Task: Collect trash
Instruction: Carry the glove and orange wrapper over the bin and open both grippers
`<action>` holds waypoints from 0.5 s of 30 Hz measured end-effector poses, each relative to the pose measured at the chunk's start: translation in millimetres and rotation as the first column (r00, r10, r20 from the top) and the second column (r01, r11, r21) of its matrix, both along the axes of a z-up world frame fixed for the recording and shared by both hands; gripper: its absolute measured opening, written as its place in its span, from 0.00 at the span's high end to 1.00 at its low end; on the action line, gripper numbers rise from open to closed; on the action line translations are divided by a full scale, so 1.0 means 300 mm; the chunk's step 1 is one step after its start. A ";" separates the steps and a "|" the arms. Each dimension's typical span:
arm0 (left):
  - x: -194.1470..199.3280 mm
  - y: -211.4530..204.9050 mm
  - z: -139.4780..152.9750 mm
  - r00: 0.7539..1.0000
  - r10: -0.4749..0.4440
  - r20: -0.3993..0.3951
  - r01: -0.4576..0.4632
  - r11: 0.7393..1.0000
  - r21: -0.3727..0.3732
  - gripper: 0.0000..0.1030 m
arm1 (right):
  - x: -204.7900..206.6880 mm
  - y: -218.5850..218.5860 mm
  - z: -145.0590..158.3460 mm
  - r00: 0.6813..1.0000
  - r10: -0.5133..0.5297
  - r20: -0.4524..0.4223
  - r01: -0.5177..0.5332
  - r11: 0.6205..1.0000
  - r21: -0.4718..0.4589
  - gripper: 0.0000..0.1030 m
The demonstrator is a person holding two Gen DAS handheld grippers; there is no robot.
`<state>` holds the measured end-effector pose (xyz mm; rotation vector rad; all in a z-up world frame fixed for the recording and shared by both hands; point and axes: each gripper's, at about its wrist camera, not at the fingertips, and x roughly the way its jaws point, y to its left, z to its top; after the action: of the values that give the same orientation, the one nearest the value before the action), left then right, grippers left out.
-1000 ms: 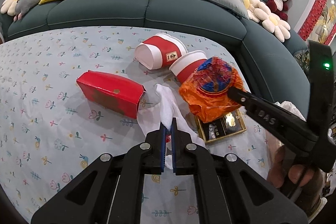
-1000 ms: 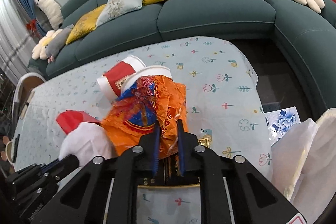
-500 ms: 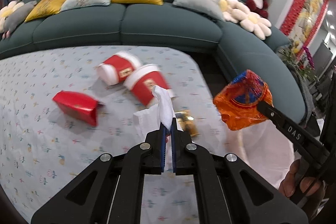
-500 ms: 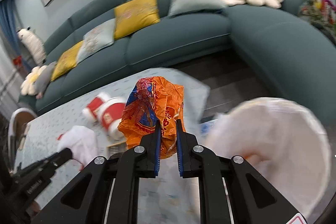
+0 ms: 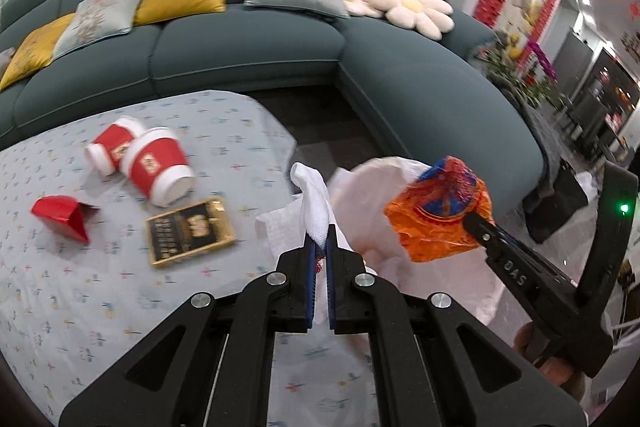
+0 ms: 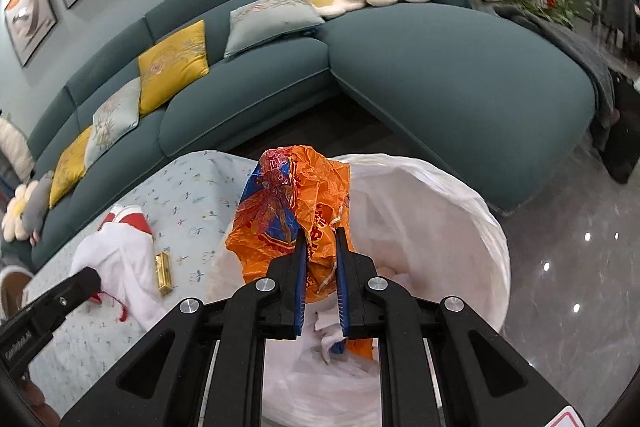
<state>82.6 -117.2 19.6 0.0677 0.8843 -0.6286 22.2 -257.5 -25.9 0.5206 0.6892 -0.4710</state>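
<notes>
My left gripper point(image 5: 319, 242) is shut on a crumpled white tissue point(image 5: 314, 201), held above the table's right edge. My right gripper point(image 6: 320, 237) is shut on a crumpled orange and blue wrapper point(image 6: 294, 205), held over the open white trash bag point(image 6: 432, 211). The wrapper point(image 5: 438, 215) and the bag point(image 5: 372, 187) also show in the left wrist view. On the table lie two red and white paper cups point(image 5: 140, 161), a red box point(image 5: 62, 219) and a black and gold packet point(image 5: 190, 229).
The table point(image 5: 80, 307) has a pale floral cloth. A teal curved sofa point(image 5: 248, 39) with cushions stands behind it. Dark glossy floor point(image 6: 568, 267) lies to the right of the bag.
Both grippers have swung right, away from the table's middle. The wrapper now hangs over the trash bag's mouth. The tissue has come off the table to its right edge.
</notes>
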 end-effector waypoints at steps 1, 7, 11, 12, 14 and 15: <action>-0.007 -0.014 -0.002 1.000 -0.009 0.000 0.009 1.000 0.002 0.96 | -0.006 -0.008 0.000 1.000 -0.011 0.008 0.011 1.000 0.009 0.88; -0.028 -0.106 -0.026 0.998 -0.053 -0.015 0.053 0.998 0.021 0.96 | -0.018 -0.025 -0.009 0.999 -0.035 0.013 0.034 0.999 0.004 0.88; -0.036 -0.138 -0.046 0.997 -0.065 -0.030 0.066 0.997 0.027 0.96 | -0.022 -0.032 -0.013 0.999 -0.049 0.014 0.049 0.999 0.005 0.88; -0.037 -0.145 -0.049 0.997 -0.069 -0.032 0.070 0.997 0.028 0.96 | -0.024 -0.036 -0.014 0.999 -0.052 0.016 0.052 0.999 0.010 0.88; -0.038 -0.161 -0.056 0.996 -0.078 -0.036 0.079 0.996 0.031 0.96 | -0.027 -0.037 -0.017 0.998 -0.063 0.018 0.062 0.998 0.017 0.88; -0.039 -0.167 -0.060 0.996 -0.082 -0.038 0.083 0.996 0.033 0.96 | -0.030 -0.035 -0.019 0.998 -0.066 0.019 0.065 0.998 0.020 0.88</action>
<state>70.9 -167.2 1.7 0.1243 0.9311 -0.6934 13.1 -268.1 -31.6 0.5663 0.6597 -0.5206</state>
